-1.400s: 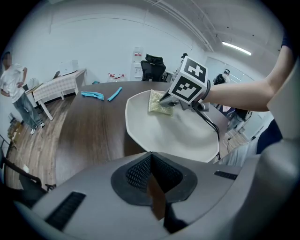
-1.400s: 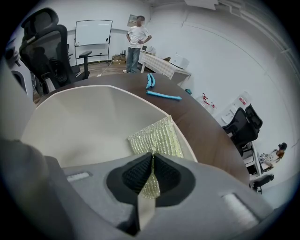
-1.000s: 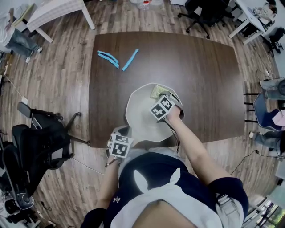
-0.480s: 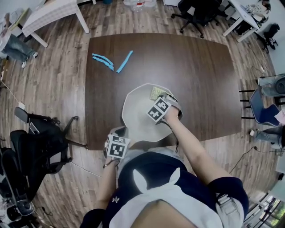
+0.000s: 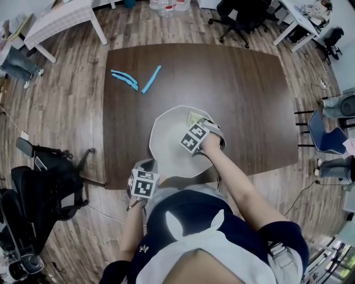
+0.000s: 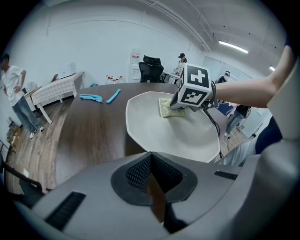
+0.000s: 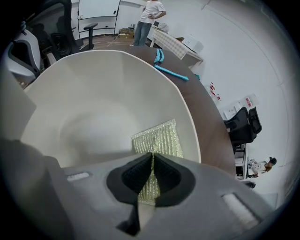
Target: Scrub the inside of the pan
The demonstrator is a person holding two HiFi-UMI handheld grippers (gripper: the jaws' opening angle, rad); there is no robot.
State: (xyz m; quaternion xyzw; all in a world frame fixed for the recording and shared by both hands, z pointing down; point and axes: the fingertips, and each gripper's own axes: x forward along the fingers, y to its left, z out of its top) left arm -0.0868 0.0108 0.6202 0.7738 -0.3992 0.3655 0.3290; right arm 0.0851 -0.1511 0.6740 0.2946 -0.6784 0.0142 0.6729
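Observation:
A white angular pan (image 5: 166, 145) (image 6: 173, 136) (image 7: 89, 103) sits on the brown table (image 5: 244, 100), close to its near edge. A yellow-green scrubbing cloth (image 5: 193, 117) (image 6: 166, 108) (image 7: 160, 139) lies against the pan's far right inner wall. My right gripper (image 5: 195, 125) (image 7: 153, 161) points steeply down into the pan and is shut on the cloth's near end. At the pan's near left corner my left gripper (image 5: 148, 166) (image 6: 150, 161) has its pads together; whether they pinch the pan is hidden.
Two blue tools (image 5: 126, 77) (image 5: 151, 79) lie on the table's far left. A black stand and chair (image 5: 44, 183) stand on the wooden floor at left, a white table (image 5: 61, 16) at the far left. Office chairs (image 5: 244, 14) stand beyond the table.
My right gripper has shifted a little inside the pan and rolled slightly, dragging the cloth with it. The left gripper has stayed at the pan's near corner.

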